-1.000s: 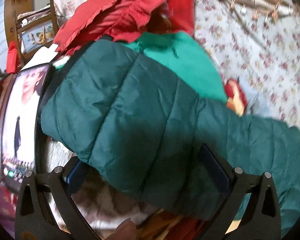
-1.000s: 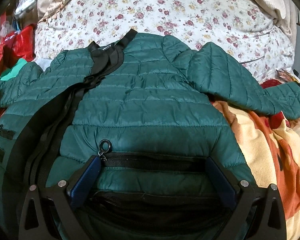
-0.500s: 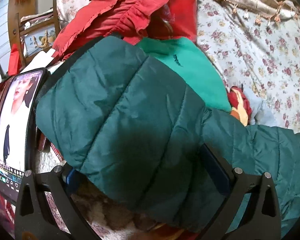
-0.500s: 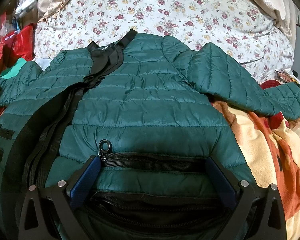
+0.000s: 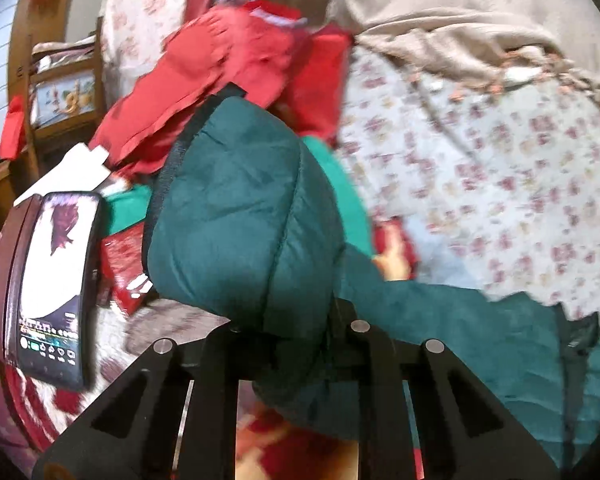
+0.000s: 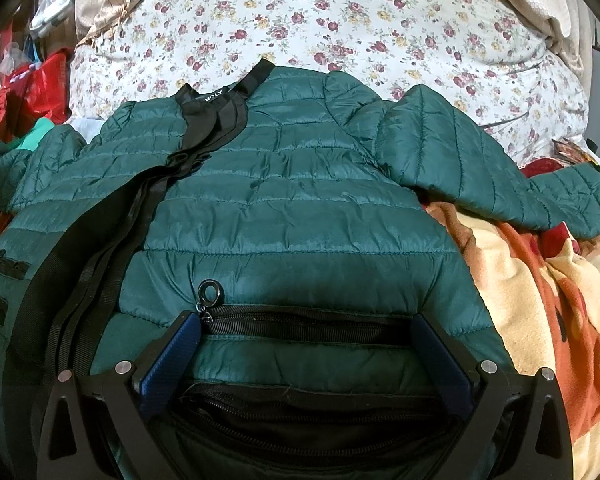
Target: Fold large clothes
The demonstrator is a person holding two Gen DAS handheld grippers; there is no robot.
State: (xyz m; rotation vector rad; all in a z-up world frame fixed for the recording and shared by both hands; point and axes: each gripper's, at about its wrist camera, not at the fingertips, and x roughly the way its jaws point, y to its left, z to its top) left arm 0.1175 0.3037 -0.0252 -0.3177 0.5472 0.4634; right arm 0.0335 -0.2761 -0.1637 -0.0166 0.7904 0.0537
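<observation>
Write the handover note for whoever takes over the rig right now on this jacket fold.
Left gripper: jaws have just closed, shut on the sleeve of the green jacket, bunched and lifted.
Right gripper: open, straddling the hem by the zip pocket, gripping nothing.
Jacket: flat on the floral bedspread, collar far, other sleeve spread out to the side.
Done: one sleeve grasped.
Left: probably fold both sleeves in, then fold the body.

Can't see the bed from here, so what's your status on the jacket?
Left gripper just closed on the green puffer jacket's sleeve. Right gripper open, straddling the jacket's hem. Phone and red clothes nearby.
</observation>
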